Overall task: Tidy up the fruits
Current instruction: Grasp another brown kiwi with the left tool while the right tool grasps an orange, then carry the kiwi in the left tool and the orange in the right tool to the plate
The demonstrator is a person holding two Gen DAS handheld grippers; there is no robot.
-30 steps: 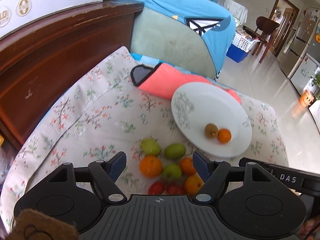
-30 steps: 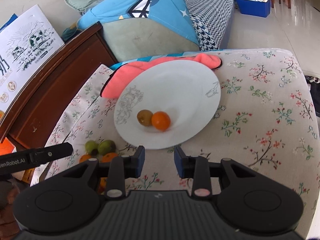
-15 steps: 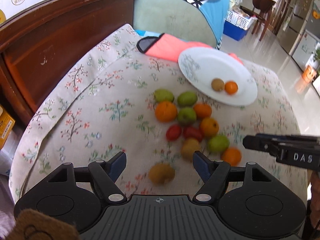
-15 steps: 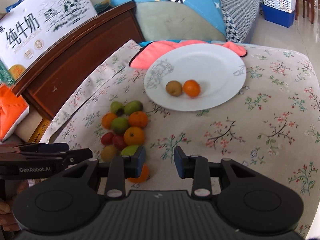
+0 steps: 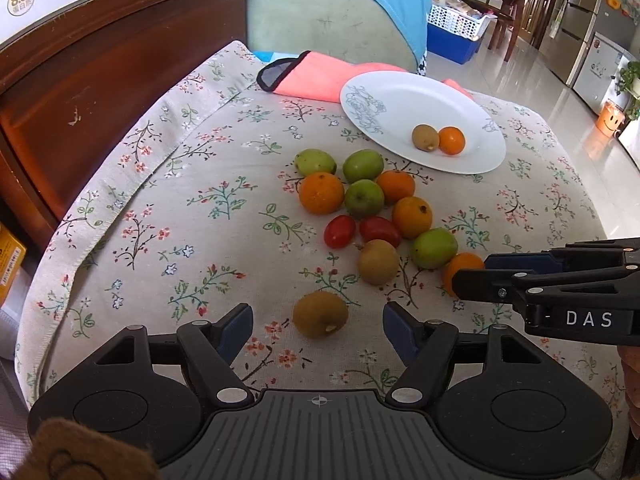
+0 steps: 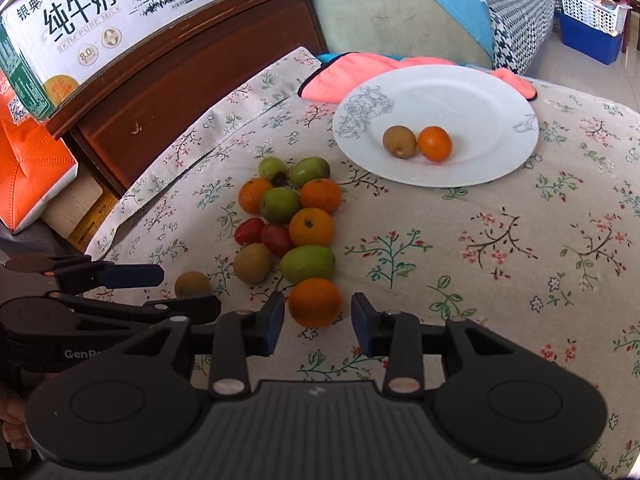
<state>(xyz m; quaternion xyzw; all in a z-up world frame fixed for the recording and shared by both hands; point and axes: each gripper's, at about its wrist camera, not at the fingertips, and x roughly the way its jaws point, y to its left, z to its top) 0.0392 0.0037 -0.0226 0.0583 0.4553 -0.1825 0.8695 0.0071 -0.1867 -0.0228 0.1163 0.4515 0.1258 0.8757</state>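
On the counter point(image 5: 160, 208), a plate point(image 5: 400, 96) sits at the far side, partly on a cloth point(image 5: 316, 76), holding a kiwi point(image 5: 425, 137) touching a tangerine point(image 5: 451, 140). Nearer lies a cluster of fruit point(image 5: 362, 200). One lone kiwi point(image 5: 320, 314) lies nearest, between the left claw's point(image 5: 318, 330) fingers.

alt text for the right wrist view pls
The open right gripper frames an orange at the near end of a cluster of loose fruit on a floral cloth. Beyond, a white plate holds a kiwi and a small orange; the left gripper reaches in at left.
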